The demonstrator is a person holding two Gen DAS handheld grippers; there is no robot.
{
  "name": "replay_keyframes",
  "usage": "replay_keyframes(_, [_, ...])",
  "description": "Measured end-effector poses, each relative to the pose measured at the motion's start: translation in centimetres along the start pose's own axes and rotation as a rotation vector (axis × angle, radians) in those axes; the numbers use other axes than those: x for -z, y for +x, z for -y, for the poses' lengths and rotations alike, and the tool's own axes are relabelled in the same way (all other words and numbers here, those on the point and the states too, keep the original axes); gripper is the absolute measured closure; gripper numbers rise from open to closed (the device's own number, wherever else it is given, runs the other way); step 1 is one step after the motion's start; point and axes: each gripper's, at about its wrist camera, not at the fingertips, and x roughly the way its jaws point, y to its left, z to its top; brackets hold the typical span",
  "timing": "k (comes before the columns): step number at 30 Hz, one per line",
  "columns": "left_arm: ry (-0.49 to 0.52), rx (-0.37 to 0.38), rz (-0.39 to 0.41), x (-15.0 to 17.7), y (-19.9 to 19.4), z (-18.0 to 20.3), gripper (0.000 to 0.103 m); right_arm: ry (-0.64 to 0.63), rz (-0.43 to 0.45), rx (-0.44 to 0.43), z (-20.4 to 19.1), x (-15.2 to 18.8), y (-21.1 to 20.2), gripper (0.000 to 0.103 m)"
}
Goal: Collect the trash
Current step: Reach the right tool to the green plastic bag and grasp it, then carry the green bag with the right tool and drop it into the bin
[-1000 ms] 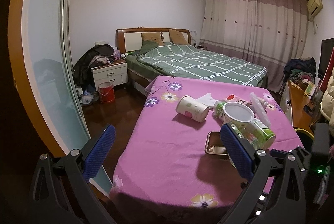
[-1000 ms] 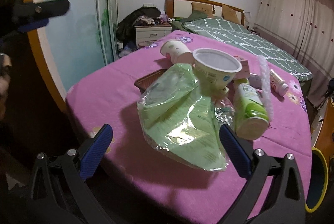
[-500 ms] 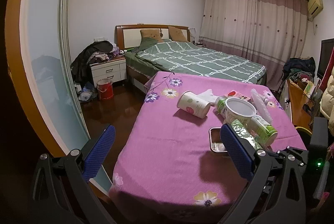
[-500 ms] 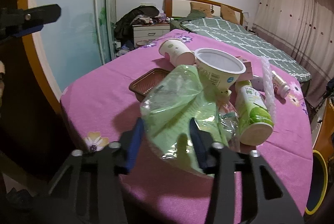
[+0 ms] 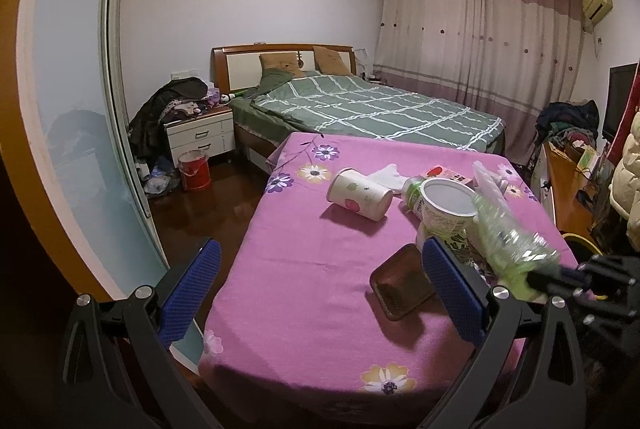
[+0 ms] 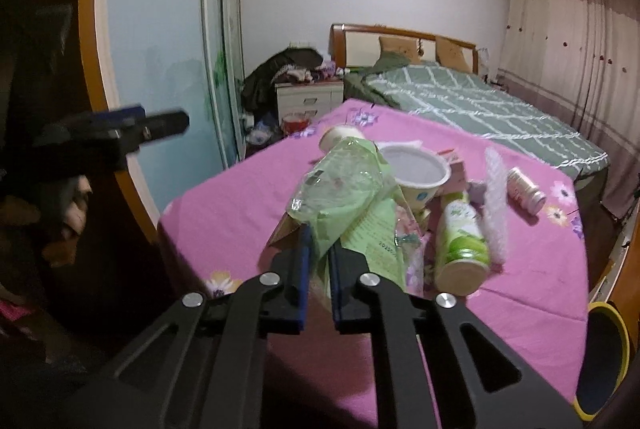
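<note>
My right gripper point(image 6: 320, 241) is shut on a crumpled green plastic bag point(image 6: 344, 189) and holds it lifted above the pink table point(image 6: 240, 197). The bag also shows in the left wrist view point(image 5: 508, 237), at the right. My left gripper point(image 5: 320, 285) is open and empty, near the table's front left edge. On the table lie a tipped paper cup point(image 5: 358, 194), a white tub point(image 5: 444, 205), a green bottle point(image 6: 460, 241), a brown tray point(image 5: 400, 281), a small can point(image 6: 526, 187) and a white tissue point(image 5: 386, 175).
A red bucket point(image 5: 195, 171) stands on the dark floor by a white nightstand point(image 5: 200, 137). A bed with a green cover point(image 5: 372, 109) lies behind the table. A sliding glass door point(image 5: 72, 109) is on the left. A yellow-rimmed bin point(image 6: 604, 357) sits at the right.
My right gripper closed on the green plastic bag and lifted it off the table. My left gripper stayed open and shifted slightly.
</note>
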Motion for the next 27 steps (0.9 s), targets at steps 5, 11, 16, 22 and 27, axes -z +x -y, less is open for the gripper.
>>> replay_keyframes(5, [0.011, 0.018, -0.008, 0.1, 0.5, 0.8, 0.004, 0.026, 0.045, 0.037, 1.6, -0.6, -2.2, 0.095])
replay_keyframes(11, [0.025, 0.043, -0.025, 0.1, 1.4, 2.2, 0.004, 0.087, 0.078, 0.156, 5.9, -0.5, -4.4, 0.094])
replay_keyframes(16, [0.033, 0.065, -0.037, 0.0, 2.3, 3.4, 0.004, 0.187, 0.077, 0.301, 12.0, 1.1, -6.1, 0.094])
replay_keyframes(22, [0.052, 0.088, -0.055, 0.0, 3.5, 5.2, 0.004, 0.31, 0.038, 0.468, 19.9, 4.4, -6.9, 0.094])
replay_keyframes(27, [0.076, 0.106, -0.079, 0.1, 4.8, 6.9, 0.004, 0.403, -0.034, 0.556, 26.6, 7.8, -6.4, 0.093])
